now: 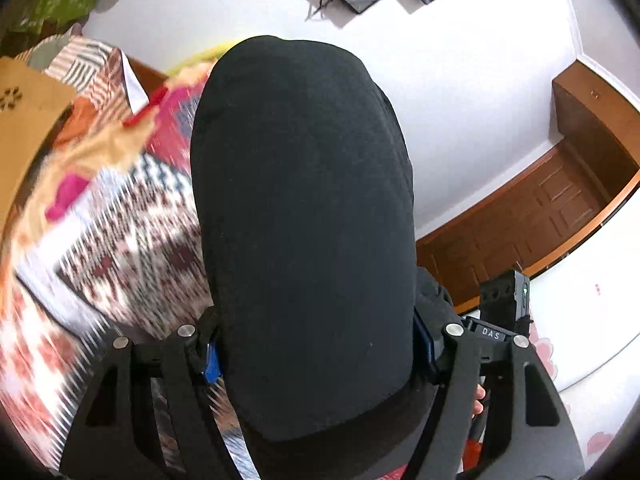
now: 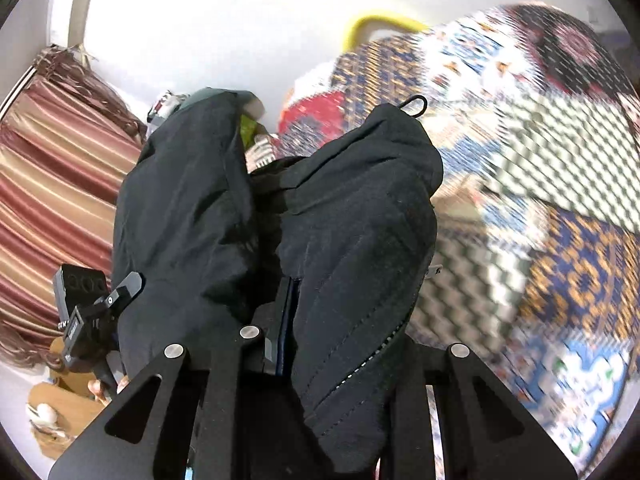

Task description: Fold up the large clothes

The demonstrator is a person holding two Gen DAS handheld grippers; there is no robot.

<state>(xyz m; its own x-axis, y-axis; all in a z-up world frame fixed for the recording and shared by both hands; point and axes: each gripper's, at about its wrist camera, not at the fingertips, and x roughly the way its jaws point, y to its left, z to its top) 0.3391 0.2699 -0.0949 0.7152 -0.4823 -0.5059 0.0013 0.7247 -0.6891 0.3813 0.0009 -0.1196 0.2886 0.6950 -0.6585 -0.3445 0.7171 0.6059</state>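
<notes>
Black jacket hides the patterned bedspread.

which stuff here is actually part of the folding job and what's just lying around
Part of the job:
- black jacket
- left gripper, clamped on it
- right gripper, clamped on it
- patterned bedspread, the surface below

Just lying about:
- striped curtain
- yellow hoop
- wooden door
- cardboard box
</notes>
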